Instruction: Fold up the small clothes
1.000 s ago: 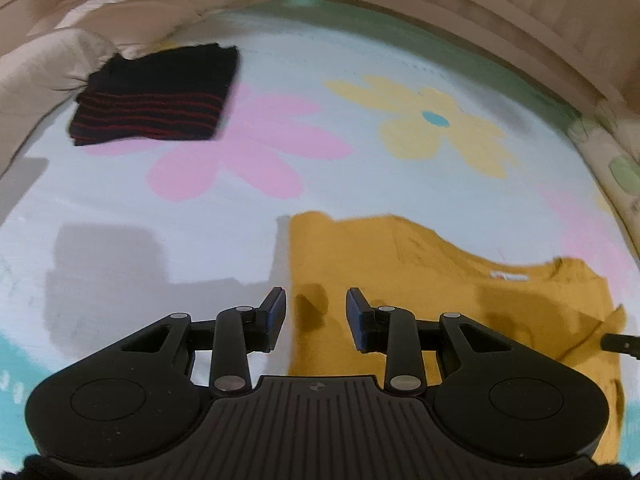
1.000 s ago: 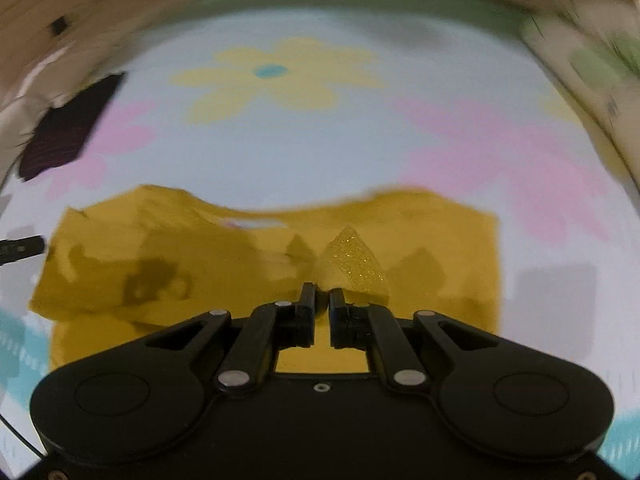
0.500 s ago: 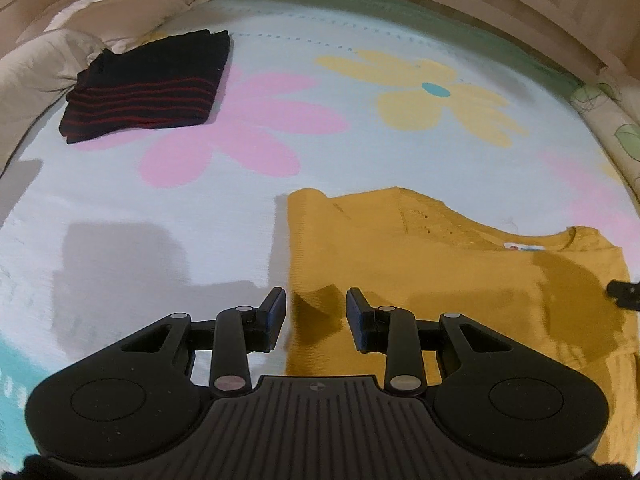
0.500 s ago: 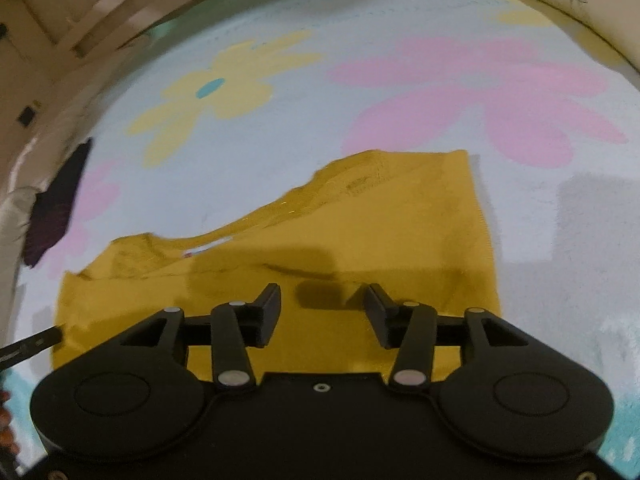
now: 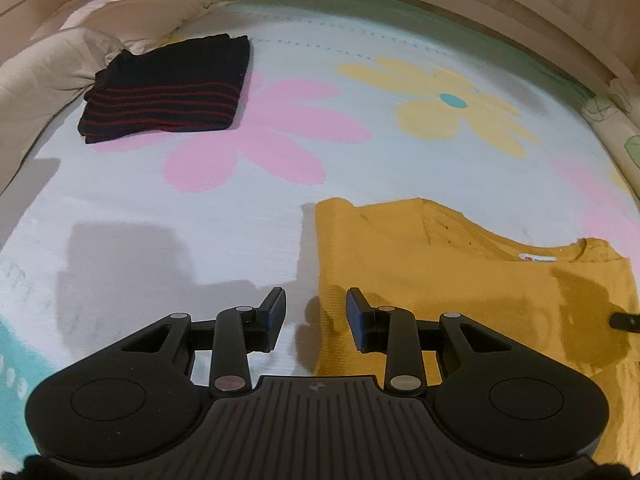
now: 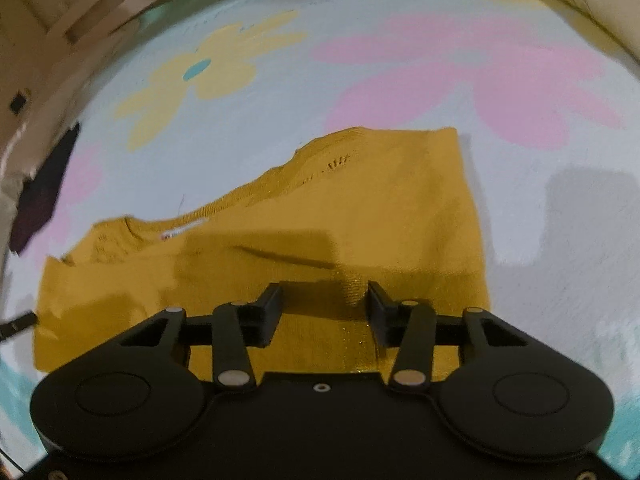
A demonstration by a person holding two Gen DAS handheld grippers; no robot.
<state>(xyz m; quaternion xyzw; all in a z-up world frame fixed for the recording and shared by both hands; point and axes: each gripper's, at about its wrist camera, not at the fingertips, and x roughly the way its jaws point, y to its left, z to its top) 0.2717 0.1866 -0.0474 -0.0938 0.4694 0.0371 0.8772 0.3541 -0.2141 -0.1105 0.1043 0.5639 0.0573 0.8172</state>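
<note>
A mustard-yellow small top [image 5: 460, 280] lies flat on the flowered bed sheet [image 5: 240, 208], partly folded, its neck label showing. In the right wrist view the top [image 6: 360, 216] fills the middle. My left gripper [image 5: 316, 312] is open and empty, hovering over the top's left edge. My right gripper [image 6: 324, 300] is open and empty, low over the top's near part. The right gripper's fingertip [image 5: 624, 322] shows at the left wrist view's right edge.
A folded black garment with red stripes [image 5: 168, 92] lies at the far left; it also shows in the right wrist view [image 6: 44, 192]. Beige pillows [image 5: 52, 64] and a wooden headboard [image 5: 480, 4] border the bed. A patterned cushion [image 5: 620, 128] lies at the right.
My right gripper let go of the yellow fabric and opened; the top now lies flat. My left gripper stayed open and shifted slightly to the top's left edge.
</note>
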